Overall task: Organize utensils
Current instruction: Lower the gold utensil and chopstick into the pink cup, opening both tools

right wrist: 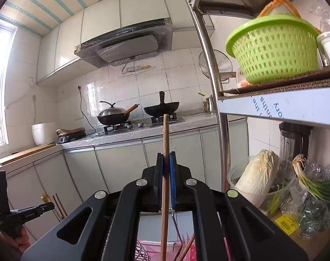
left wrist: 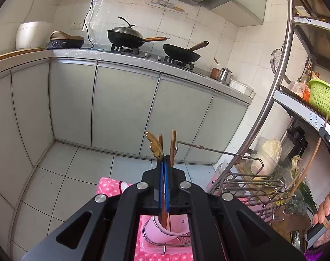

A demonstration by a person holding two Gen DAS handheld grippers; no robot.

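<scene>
Gripping: left gripper (left wrist: pixel 164 163) clamps chopsticks (left wrist: pixel 173 143) and a gold-handled utensil (left wrist: pixel 154 145); right gripper (right wrist: pixel 167 161) clamps one wooden stick (right wrist: pixel 165 134), near rack.

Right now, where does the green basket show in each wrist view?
Left wrist view: green basket at the far right edge, on the metal rack's shelf.
Right wrist view: green basket upper right, on the same shelf, large and close.
Shared landmark: the lidded wok on the stove.
</scene>
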